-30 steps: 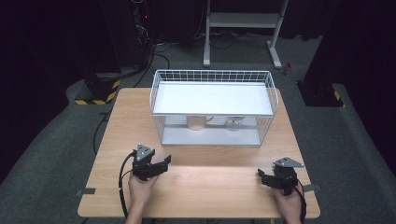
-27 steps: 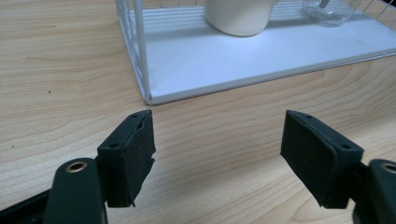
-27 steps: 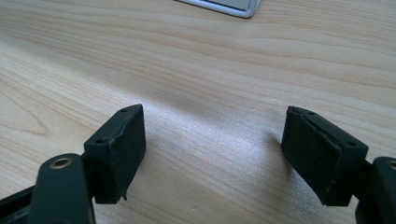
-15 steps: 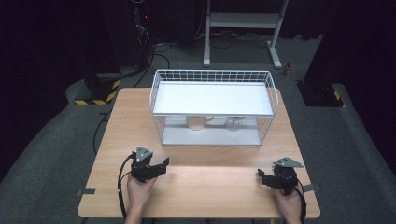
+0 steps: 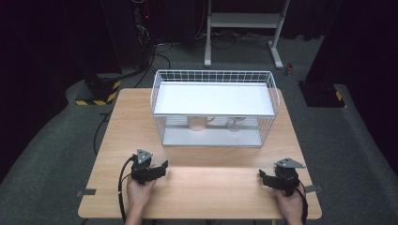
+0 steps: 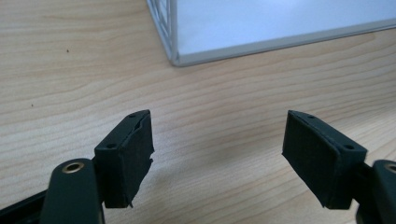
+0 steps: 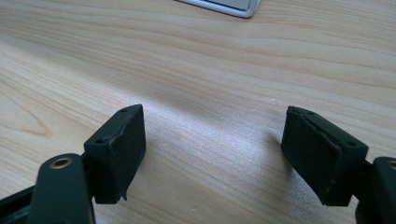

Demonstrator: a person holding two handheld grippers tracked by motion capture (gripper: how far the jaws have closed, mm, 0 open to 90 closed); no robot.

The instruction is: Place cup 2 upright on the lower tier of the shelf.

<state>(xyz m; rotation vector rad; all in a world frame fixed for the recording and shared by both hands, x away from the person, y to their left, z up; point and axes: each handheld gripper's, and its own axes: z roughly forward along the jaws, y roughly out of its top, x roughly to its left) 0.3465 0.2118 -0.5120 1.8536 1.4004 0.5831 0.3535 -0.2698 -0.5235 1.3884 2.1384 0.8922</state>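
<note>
A pale wooden table [image 5: 141,117] with fine, darker grain lines carries a white wire basket [image 5: 213,77] whose grid of thin bars forms small squares, and whose flat shelf [image 5: 213,99] is plain white. Under that shelf, a cream mug [image 5: 198,123] sits at 9 o'clock of a clear glass [image 5: 234,124]. Both the left gripper [image 5: 159,168] and the right gripper [image 5: 264,176] are black, each topped by a grey plate; their pads [image 6: 135,154] are matt black. The floor [image 5: 56,140] is dark grey carpet. At 10 o'clock of the table, a black base [image 5: 96,93] bears yellow-and-black hazard stripes. At 12 o'clock stands a white metal frame [image 5: 244,21].
</note>
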